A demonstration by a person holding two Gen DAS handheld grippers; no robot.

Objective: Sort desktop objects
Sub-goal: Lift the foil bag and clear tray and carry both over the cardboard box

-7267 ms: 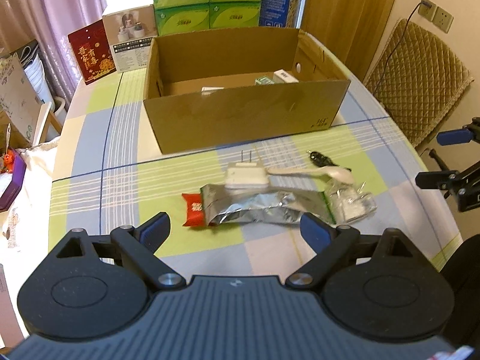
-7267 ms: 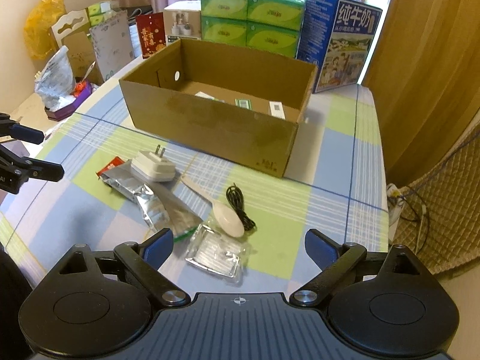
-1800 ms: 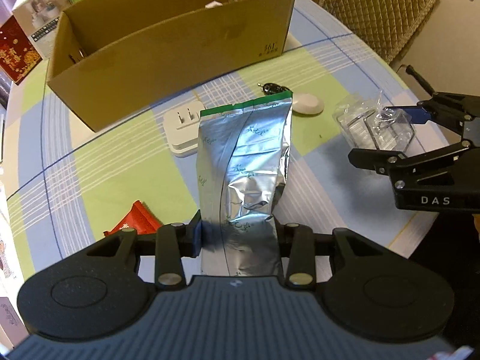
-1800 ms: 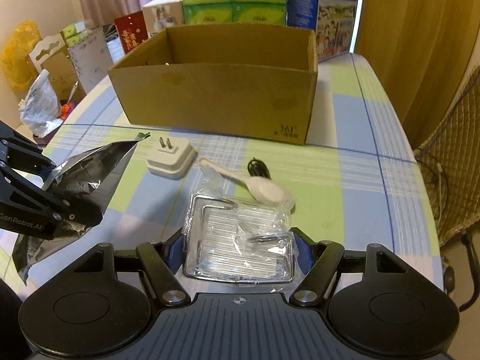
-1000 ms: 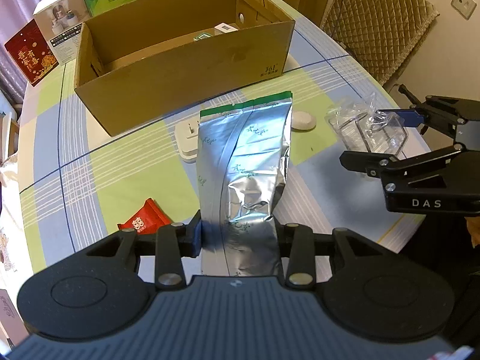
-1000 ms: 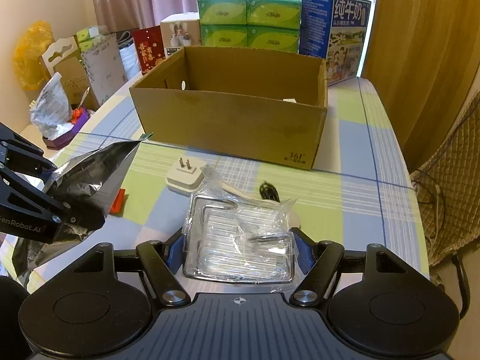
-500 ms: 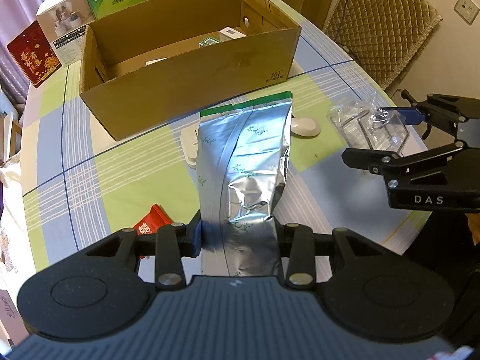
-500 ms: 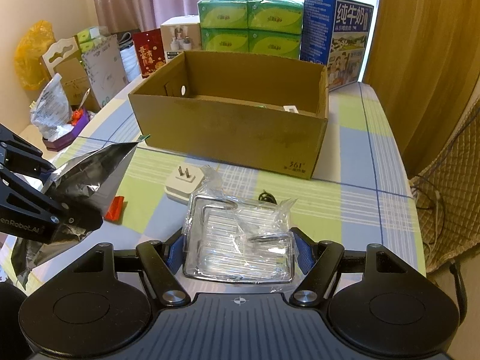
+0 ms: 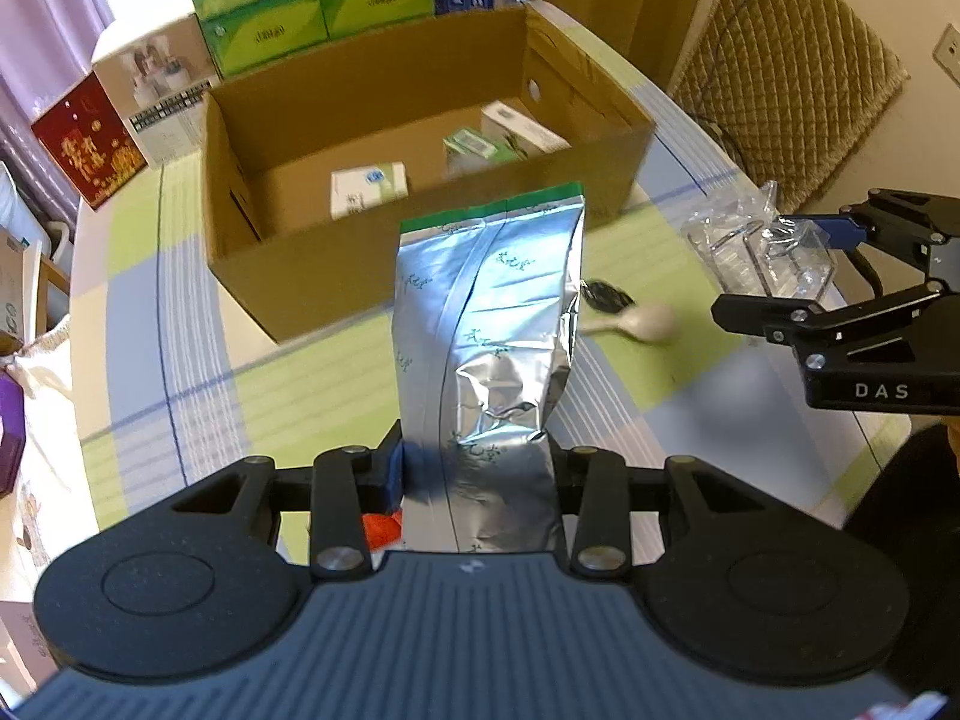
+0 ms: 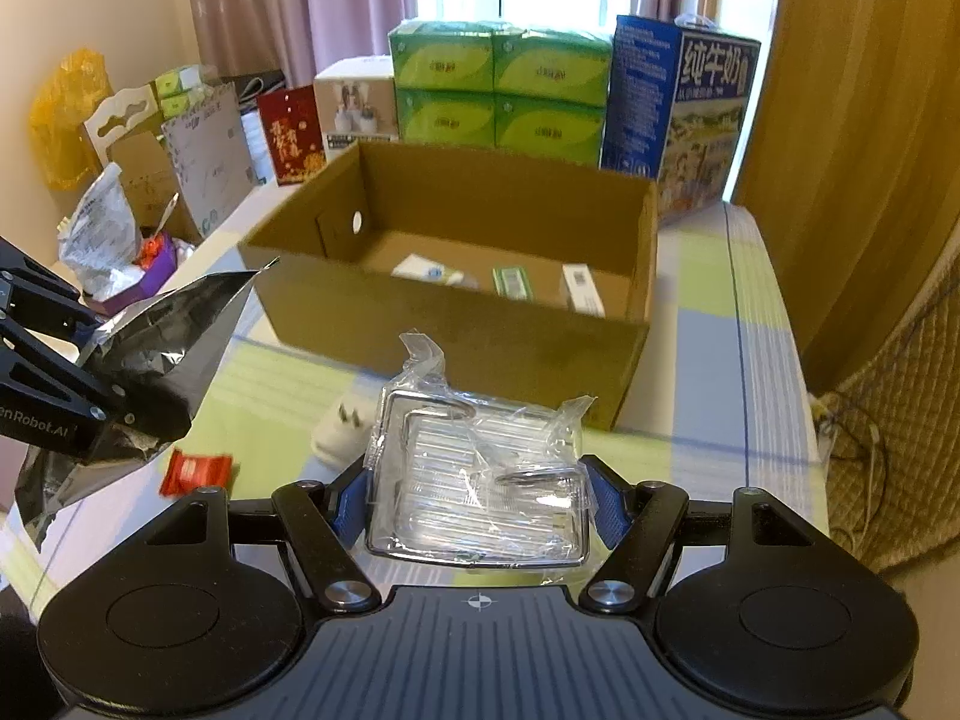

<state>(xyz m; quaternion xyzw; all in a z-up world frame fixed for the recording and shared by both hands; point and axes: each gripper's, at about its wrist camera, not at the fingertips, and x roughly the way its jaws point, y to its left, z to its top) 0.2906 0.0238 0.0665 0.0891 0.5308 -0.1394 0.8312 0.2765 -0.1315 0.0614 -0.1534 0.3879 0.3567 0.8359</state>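
Silver foil pouch (image 9: pixel 489 324) with a green top edge is clamped at its lower end by the left gripper (image 9: pixel 477 474), held off the surface (image 9: pixel 168 360) and standing upright in that wrist view, its top overlapping the front wall of the cardboard box (image 9: pixel 336 276). Right gripper (image 10: pixel 477 507) is closed on a clear plastic packet (image 10: pixel 480 474) with a metal wire piece inside, also lifted, just in front of the box.

Box is open-topped and sits on the checked blue/green/white cloth. Inside it: a white carton with a blue mark (image 9: pixel 367 187), a small green pack (image 9: pixel 474 144) and a white box (image 9: pixel 521 126), all lying on the bottom.

On the surface:
- white spoon (image 9: pixel 642 321), right of the pouch, blurred
- black coiled cord (image 9: pixel 606 295), touching or just beside the spoon handle, can't tell which
- white plug adapter (image 10: pixel 342 429), partly hidden behind the packet
- red sachet (image 10: pixel 197 471), near the left gripper

Behind the box: green tissue packs (image 10: pixel 498 87) stacked two high, a blue milk carton case (image 10: pixel 684 102), a white product box (image 10: pixel 354 99) and a red card (image 10: pixel 288 135). Right of the surface, a quilted chair back (image 9: pixel 792 78).
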